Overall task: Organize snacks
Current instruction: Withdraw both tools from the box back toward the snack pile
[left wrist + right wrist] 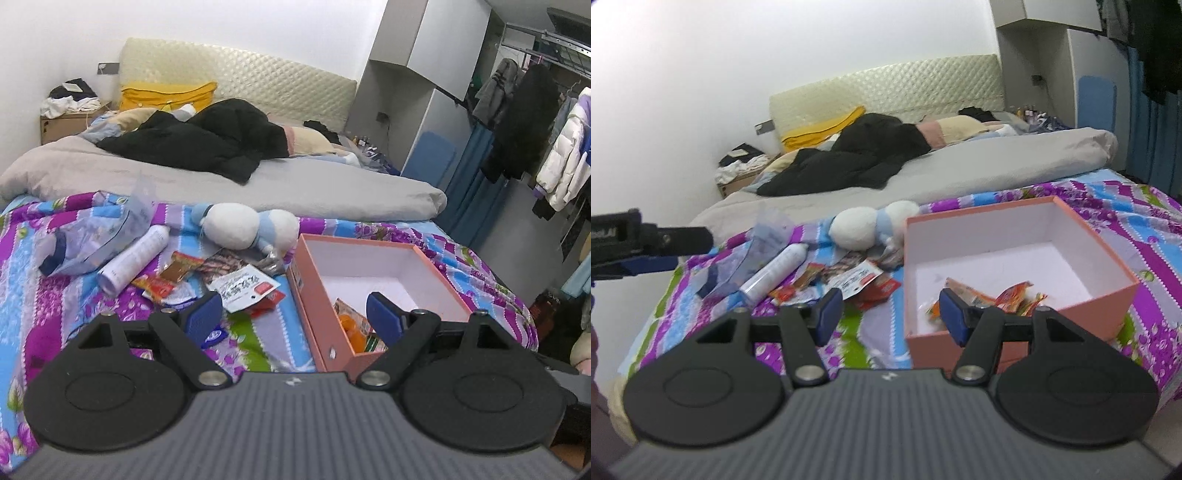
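Snacks [236, 286] heaped loose on bed [258, 325], beside pink box [439, 266] already holding several packets. Left claw [295, 317] and right claw [890, 314] both spread apart, empty, poised for next pick.

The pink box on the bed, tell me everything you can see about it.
The pink box is a lidless rectangular carton, cardboard by the look, salmon pink outside and white inside. It sits upright and open on the flowered bedspread, right of the loose snack pile. Its floor is mostly bare; a few orange snack packets lie at the near end. The plush toy lies by its far left corner. Neither gripper touches it.
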`<action>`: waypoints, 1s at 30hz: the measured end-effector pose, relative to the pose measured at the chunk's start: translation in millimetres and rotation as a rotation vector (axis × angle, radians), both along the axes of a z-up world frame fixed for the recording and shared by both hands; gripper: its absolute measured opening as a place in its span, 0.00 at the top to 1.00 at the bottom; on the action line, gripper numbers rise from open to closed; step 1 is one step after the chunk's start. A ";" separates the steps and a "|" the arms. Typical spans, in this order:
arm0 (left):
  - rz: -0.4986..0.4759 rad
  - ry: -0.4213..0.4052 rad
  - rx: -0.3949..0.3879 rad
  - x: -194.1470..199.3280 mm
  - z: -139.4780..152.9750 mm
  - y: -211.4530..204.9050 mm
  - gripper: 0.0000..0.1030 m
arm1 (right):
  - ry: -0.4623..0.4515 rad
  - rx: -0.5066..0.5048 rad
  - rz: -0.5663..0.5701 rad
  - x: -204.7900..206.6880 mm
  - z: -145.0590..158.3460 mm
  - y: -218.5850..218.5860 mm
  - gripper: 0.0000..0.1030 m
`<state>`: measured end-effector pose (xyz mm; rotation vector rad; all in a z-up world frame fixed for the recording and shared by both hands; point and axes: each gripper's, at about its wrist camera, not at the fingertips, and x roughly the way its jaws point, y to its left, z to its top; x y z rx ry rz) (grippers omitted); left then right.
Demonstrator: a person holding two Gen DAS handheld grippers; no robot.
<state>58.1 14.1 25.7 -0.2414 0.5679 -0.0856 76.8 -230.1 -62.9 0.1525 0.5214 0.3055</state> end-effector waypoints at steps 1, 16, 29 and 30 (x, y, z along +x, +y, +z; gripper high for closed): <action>0.001 0.001 0.002 -4.1 -2.2 -0.4 0.14 | -0.007 -0.001 0.006 -3.3 -0.3 2.0 0.42; 0.042 0.083 0.010 -46.4 -48.6 5.5 0.14 | 0.006 -0.006 0.084 -29.1 -26.2 28.2 0.41; 0.059 0.156 0.067 -9.9 -72.1 28.1 0.14 | 0.056 -0.006 0.125 -12.7 -49.2 42.2 0.38; 0.058 0.160 0.075 -6.0 -74.4 29.3 0.13 | 0.060 -0.007 0.123 -10.8 -50.7 43.8 0.24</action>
